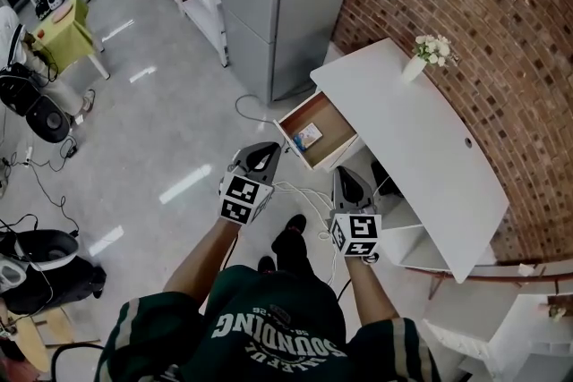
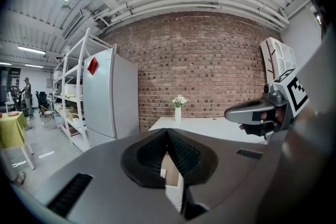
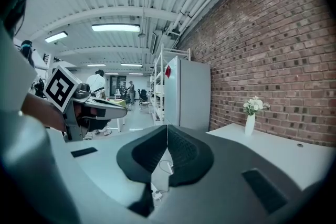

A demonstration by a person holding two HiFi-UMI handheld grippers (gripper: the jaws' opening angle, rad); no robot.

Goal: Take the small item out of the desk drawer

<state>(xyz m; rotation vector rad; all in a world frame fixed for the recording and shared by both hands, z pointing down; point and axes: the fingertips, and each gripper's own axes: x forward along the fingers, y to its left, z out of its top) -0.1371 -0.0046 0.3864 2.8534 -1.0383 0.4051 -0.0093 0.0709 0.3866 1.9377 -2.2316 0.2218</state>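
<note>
Small item (image 1: pixel 307 136) lies flat in the open drawer (image 1: pixel 336 121), close behind the front panel; looks like a thin card or packet, can't tell which; drawer is pulled out from under the white desk (image 1: pixel 421 148).

Left gripper (image 1: pixel 268 151) is just short of the drawer front, jaws clenched tip to tip, nothing between them; right gripper (image 1: pixel 346 175) sits further back beside the desk edge, jaws likewise pressed together and empty.

Step in hand, as I read it: approach and grasp; left one is nearer, so I'd use that.

How to do it well:
- spread the jaws before crossing the drawer front, not inside it;
- come in from above; the nose points nearly level, so tilt it down more;
- item lies flat, so pinch an edge or slide one jaw under it;
- front panel is close, so watch for a jaw catching it;
- lift straight up before pulling back.

Keep the right gripper clear, or rest it on the drawer front if the drawer slides; mind the cables (image 1: pixel 309 192) underfoot.
</note>
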